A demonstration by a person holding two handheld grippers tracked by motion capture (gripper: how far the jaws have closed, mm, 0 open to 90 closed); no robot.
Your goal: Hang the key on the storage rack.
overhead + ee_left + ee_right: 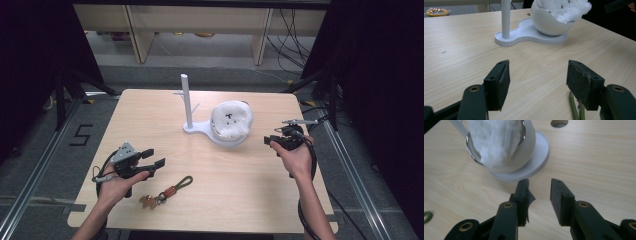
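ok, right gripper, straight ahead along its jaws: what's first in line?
Probably the white stand: its round base edge lies just beyond the open right gripper, with the fluffy white bowl above, slightly left. Bare table lies between. Depth is uncertain.

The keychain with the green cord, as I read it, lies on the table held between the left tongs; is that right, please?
Not quite. The keychain does lie on the table, but it is not held: in the high view it rests beside the left tongs, which are open with nothing between them. The left gripper view shows the green cord by one jaw, not gripped.
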